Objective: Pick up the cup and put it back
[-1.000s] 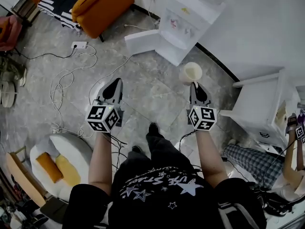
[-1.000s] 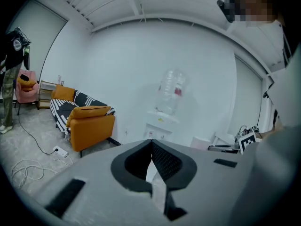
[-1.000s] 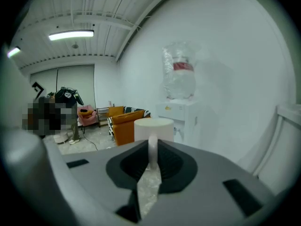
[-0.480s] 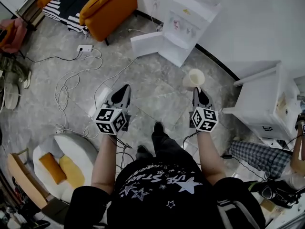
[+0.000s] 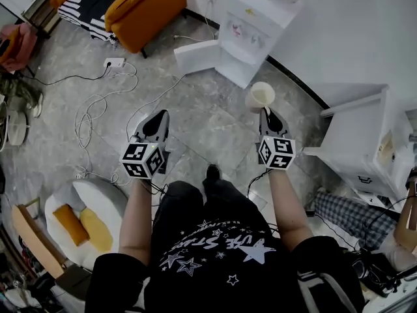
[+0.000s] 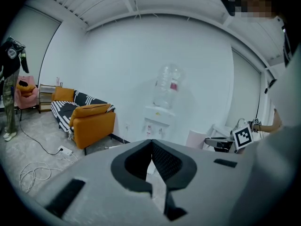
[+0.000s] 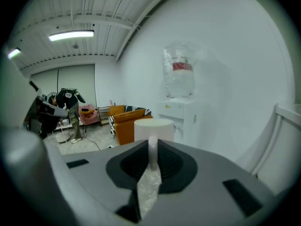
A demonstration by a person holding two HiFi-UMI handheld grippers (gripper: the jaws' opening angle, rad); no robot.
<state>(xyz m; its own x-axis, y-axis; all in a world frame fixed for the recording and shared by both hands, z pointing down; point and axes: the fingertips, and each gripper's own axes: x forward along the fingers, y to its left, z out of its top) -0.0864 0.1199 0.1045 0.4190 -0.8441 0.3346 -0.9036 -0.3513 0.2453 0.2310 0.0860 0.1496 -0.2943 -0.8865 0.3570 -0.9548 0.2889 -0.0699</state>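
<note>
I have the cup [image 5: 262, 96] [image 7: 154, 127] pinched in my right claw [image 5: 266, 114] [image 7: 152, 145]. Its jaws stand narrow, pressed on a thin white part at the cup's near side. The cup sits upright just past the tips, held up off the floor [image 5: 215, 126]. Ahead of that claw stands a white water dispenser [image 5: 251, 28] [image 7: 181, 111]. My left claw [image 5: 155, 119] [image 6: 151, 144] hangs beside the right one, well apart, its jaws together on nothing. An orange sofa [image 5: 140, 5] [image 6: 91, 121] lies ahead to its left.
</note>
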